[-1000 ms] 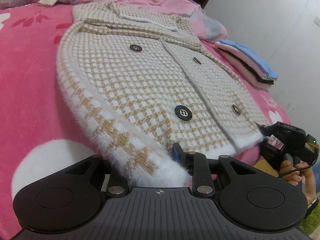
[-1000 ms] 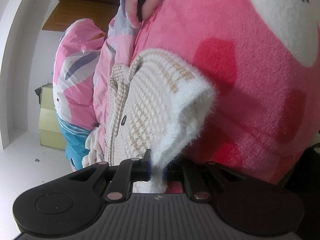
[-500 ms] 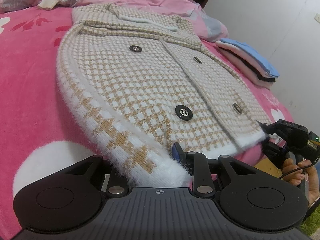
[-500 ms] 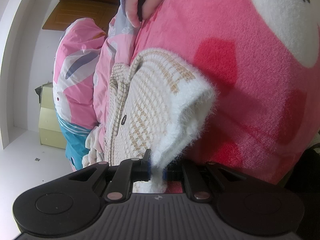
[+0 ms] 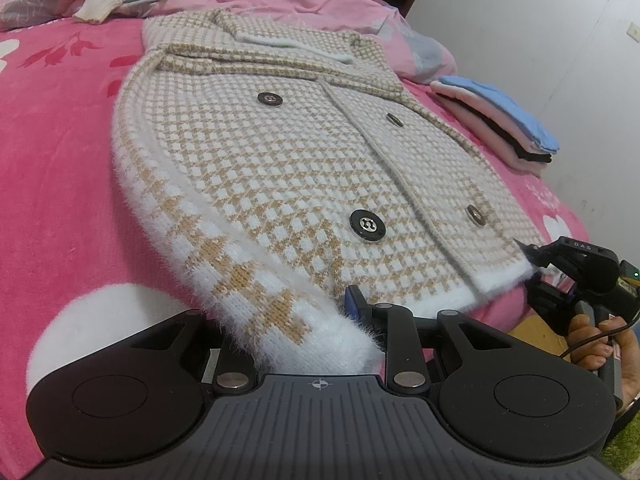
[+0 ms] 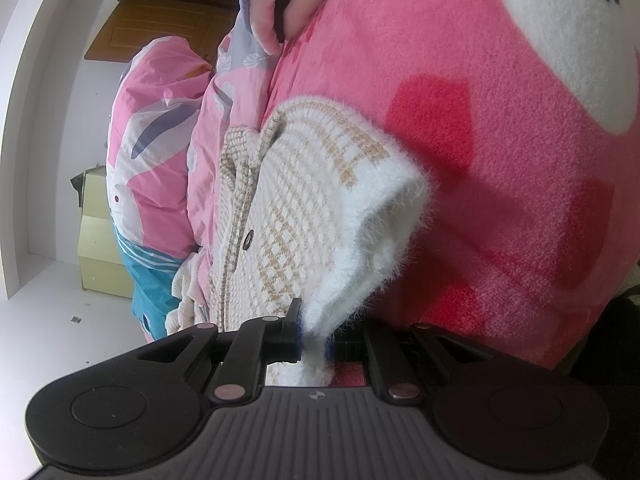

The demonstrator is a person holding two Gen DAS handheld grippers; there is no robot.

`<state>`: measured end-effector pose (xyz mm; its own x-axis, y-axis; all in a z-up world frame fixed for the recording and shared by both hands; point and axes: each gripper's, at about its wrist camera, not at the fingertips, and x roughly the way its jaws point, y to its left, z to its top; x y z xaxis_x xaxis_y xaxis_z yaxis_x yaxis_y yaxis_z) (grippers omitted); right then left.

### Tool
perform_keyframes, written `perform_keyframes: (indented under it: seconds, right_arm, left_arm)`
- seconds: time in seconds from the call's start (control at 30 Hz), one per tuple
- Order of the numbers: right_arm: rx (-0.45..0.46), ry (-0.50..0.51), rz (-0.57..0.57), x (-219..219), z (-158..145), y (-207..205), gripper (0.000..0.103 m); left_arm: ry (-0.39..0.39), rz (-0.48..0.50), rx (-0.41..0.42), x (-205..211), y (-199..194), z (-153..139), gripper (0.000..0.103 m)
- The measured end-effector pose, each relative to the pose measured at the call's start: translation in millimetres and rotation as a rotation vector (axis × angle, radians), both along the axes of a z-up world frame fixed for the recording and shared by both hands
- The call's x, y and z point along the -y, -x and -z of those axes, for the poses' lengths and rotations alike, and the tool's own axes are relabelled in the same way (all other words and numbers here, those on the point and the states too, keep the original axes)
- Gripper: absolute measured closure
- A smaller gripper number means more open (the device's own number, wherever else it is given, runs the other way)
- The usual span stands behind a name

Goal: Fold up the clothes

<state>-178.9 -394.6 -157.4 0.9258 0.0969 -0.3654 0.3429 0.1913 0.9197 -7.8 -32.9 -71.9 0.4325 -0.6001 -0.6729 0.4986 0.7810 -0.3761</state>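
Barely any change over the last sec: your left gripper [image 5: 362,322] and right gripper [image 6: 312,344] jaws both stay pinched on the cardigan [image 5: 288,148] hem corners. It's flat on the bed [image 5: 60,160], hem prob lifted slightly, so the fold isn't moving yet.

The cardigan's [image 5: 304,168] fuzzy hem hides one finger of the left hand-held gripper [image 5: 304,320] — lost beneath the fabric.

Beige-white houndstooth cardigan [image 5: 280,168]; pink blanket [image 5: 52,168]
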Motion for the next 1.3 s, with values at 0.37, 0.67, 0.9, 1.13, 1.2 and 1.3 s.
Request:
perform_keyframes:
  seconds: [0.37,0.67,0.9,1.13,1.2,1.3]
  right_arm:
    - [0.023,0.033,-0.031,1.8,-7.9,-0.6,0.094]
    - [0.091,0.228,-0.035,-14.7,-55.8,5.7,0.098]
    - [0.143,0.285,-0.066,-24.0,-82.3,14.1,0.099]
    - [0.134,0.310,-0.087,-34.1,-93.0,34.3,0.099]
    - [0.129,0.316,-0.091,-38.8,-94.8,46.1,0.099]
    - [0.122,0.326,-0.096,-46.3,-97.6,64.8,0.099]
  left_arm:
    - [0.144,-0.069,0.004,-22.0,3.2,3.9,0.094]
    - [0.177,-0.097,0.109,-36.5,17.2,-15.5,0.100]
    - [0.179,-0.097,0.137,-47.3,26.5,-27.9,0.100]
    - [0.192,-0.064,0.153,-57.6,45.3,-36.1,0.100]
    - [0.200,-0.052,0.152,-61.9,52.1,-37.9,0.100]
    - [0.214,-0.035,0.154,-70.3,64.6,-40.3,0.100]
